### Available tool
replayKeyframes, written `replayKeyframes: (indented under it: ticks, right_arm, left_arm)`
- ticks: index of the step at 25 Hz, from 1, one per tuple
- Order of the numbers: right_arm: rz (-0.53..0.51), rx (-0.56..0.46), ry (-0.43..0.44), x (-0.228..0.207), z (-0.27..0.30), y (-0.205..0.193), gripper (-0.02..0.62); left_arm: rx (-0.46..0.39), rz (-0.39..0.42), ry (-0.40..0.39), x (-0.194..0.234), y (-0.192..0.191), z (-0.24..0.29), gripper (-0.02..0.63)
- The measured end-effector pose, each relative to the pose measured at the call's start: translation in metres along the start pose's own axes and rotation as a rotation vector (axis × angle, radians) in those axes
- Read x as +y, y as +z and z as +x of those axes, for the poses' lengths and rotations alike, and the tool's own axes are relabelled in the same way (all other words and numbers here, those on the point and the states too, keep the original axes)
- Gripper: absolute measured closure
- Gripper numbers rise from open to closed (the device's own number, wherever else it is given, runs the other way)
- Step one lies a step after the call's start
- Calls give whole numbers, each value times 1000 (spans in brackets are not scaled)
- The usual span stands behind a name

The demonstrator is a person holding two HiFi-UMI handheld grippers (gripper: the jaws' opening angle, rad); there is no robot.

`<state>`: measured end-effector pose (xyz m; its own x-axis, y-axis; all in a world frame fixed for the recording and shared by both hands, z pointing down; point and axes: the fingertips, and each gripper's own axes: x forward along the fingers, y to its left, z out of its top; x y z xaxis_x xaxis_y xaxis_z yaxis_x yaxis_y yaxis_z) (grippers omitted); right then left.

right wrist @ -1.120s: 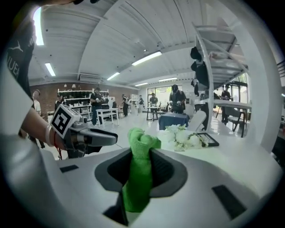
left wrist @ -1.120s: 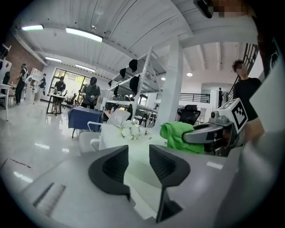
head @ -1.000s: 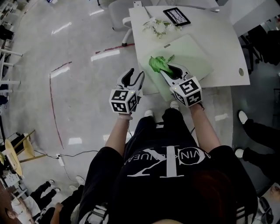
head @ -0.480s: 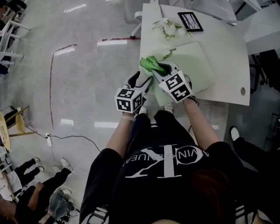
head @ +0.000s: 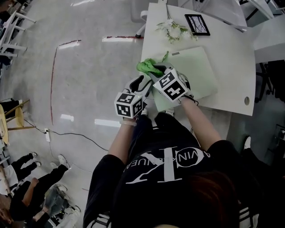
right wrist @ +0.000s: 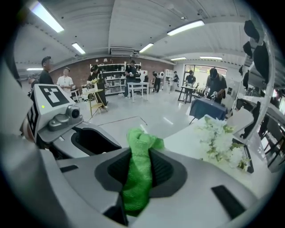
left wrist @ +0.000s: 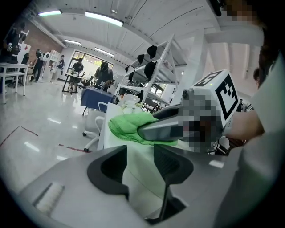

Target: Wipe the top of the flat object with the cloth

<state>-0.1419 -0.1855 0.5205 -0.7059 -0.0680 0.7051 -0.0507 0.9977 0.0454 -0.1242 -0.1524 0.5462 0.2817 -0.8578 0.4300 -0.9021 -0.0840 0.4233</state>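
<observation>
In the head view a pale green flat board (head: 198,71) lies on the white table (head: 231,49). My right gripper (head: 156,71) is shut on a bright green cloth (head: 146,67) at the board's near left corner, by the table's left edge. In the right gripper view the cloth (right wrist: 141,142) is bunched between the jaws of the right gripper (right wrist: 140,160). My left gripper (head: 141,82) hangs just left of it; its jaws have just been closing but stand open. No pad presses on anything. Through that gap of the left gripper (left wrist: 140,162) the board (left wrist: 138,178) shows, with the cloth (left wrist: 127,124) beyond.
White flowers (head: 171,29) and a black-framed tablet (head: 197,24) lie at the table's far side. An office chair (head: 136,13) stands beyond the table's left corner. Shiny floor spreads to the left, with people (head: 26,191) standing at the lower left.
The right gripper has carried the cloth leftward over the board to its near left corner. The left gripper has come down and closer to the table edge, beside the right one.
</observation>
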Motion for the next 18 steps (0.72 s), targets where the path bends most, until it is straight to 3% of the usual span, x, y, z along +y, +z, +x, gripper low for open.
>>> replayKeyframes:
  ticks: [6, 18]
  right_arm:
    - [5, -4, 3, -5, -4, -3, 511]
    - [131, 11, -130, -65, -37, -42, 511]
  left_arm:
    - [-18, -32, 22, 0, -2, -2, 423]
    - [-22, -27, 81, 0, -2, -4, 434]
